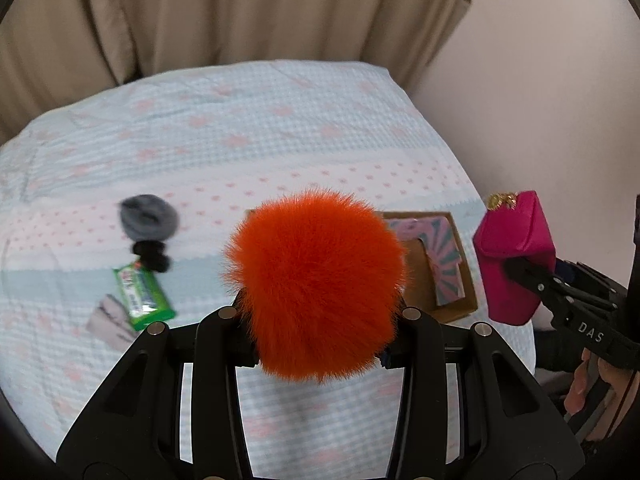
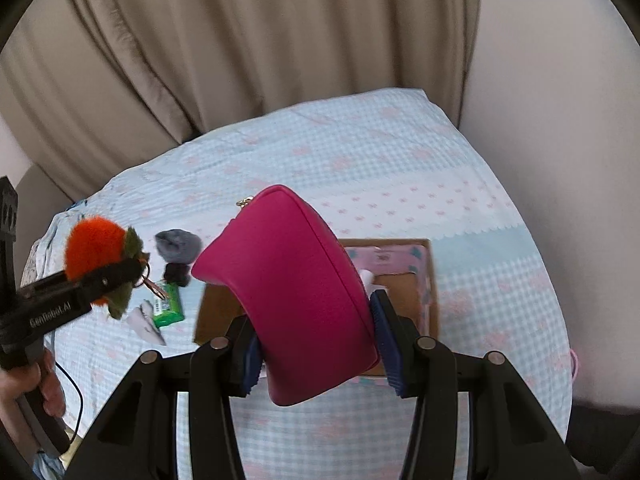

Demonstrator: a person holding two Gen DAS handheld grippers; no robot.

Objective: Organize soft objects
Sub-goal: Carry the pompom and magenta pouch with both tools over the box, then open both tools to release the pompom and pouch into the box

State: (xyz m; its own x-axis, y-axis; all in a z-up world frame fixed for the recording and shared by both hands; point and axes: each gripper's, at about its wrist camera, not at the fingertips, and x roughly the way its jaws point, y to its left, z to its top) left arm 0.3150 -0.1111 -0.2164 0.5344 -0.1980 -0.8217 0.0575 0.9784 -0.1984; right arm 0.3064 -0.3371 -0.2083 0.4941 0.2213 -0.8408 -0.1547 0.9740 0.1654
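- Left gripper (image 1: 320,320) clamped on an orange pompom (image 1: 316,284); fur swells over both fingers and hides the pads, ball carried clear above the bed
- From the right wrist view the pompom (image 2: 94,246) shows olive-green leaf bits and a metal ring hanging off its near side; the hand (image 2: 24,388) holding that gripper shows at the lower left edge
- Right gripper (image 2: 316,340) clamped on a pink pouch (image 2: 288,292); blue pads (image 2: 386,344) press its two faces, pouch tilted, gold zip pull at its top corner
- Pouch held in the air over the near-left part of a cardboard box (image 2: 430,280), not touching it
- Left wrist view: pouch (image 1: 514,256) at the right, beside and just right of the box (image 1: 460,264), right-hand fingers (image 1: 592,392) on the handle below
- Box sits on the bed (image 1: 280,140), cover pale blue check with pink flowers; inside the box a pink and teal patterned cloth (image 1: 446,268) lies along the far and right sides
- Left of the box, on the cover: grey fluffy ball (image 1: 148,216), black hair tie (image 1: 152,258) touching it just below, green packet (image 1: 142,294) nearer still, its lower end over a white patterned packet (image 1: 106,320)
- Beige curtain (image 1: 240,12) behind the bed, plain wall to the right
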